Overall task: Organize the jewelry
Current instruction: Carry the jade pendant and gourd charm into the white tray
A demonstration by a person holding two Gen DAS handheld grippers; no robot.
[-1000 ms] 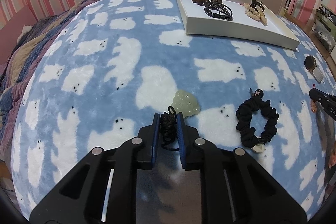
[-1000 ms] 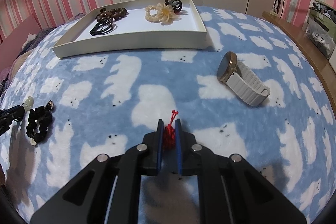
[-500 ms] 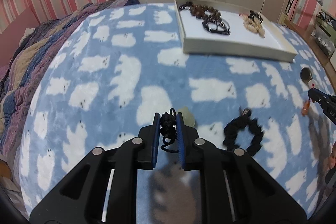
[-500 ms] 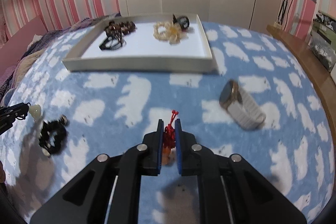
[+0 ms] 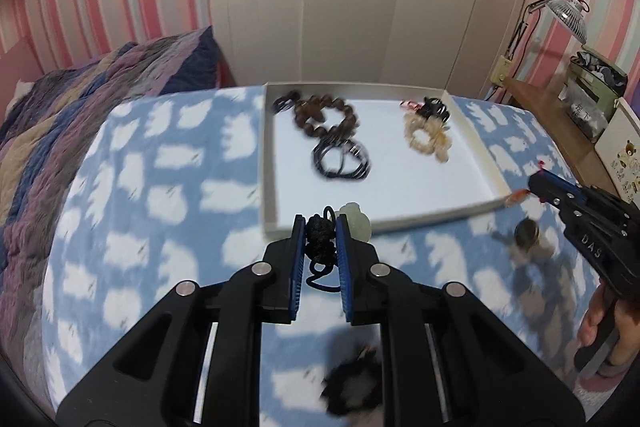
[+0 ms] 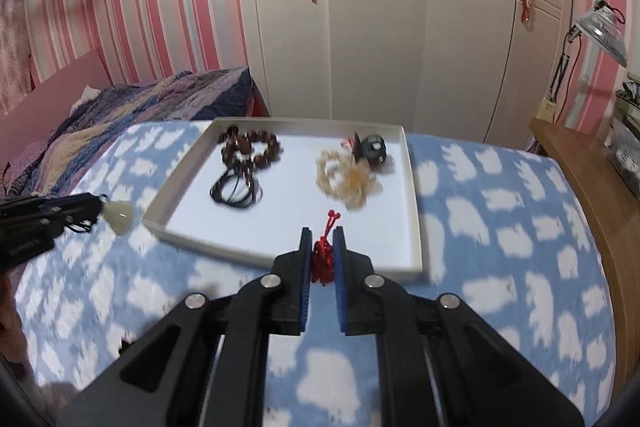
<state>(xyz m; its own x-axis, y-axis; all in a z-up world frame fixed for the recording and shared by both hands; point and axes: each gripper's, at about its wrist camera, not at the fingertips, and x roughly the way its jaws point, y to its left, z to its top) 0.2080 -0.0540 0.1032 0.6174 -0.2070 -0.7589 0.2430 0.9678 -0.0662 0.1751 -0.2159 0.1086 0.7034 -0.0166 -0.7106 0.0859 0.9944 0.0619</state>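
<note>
1. My left gripper [image 5: 319,227] has its jaws clenched on the black knotted cord [image 5: 318,237] of a pale jade pendant [image 5: 357,223]; the pendant hangs just past the right fingertip, off the bed, in front of the near wall of the white tray [image 5: 269,163].
2. From the right wrist view that same pendant [image 6: 119,215] dangles at the tip of the left gripper, left of the tray's near left corner.
3. My right gripper [image 6: 322,247] has its jaws clenched on a red knotted cord [image 6: 323,259], whose loose end sticks up between the fingertips. In the left wrist view a small orange charm [image 5: 516,195] hangs below that gripper's tip, right by the tray's near right corner.
4. Both grippers are held above the blue blanket with white bears [image 6: 500,235].
5. Inside the tray lie a brown bead bracelet [image 6: 250,149], a coil of black cord [image 6: 237,191] touching it, a cream flower bracelet [image 6: 346,179] and a dark clip [image 6: 372,149] at its far edge.
6. On the blanket, outside the tray, a watch [image 5: 528,237] lies near the right gripper, blurred, and a black scrunchie [image 5: 352,387] lies below my left gripper.
7. A hand [image 5: 604,323] grips the right gripper's handle at the right edge of the left wrist view.
</note>
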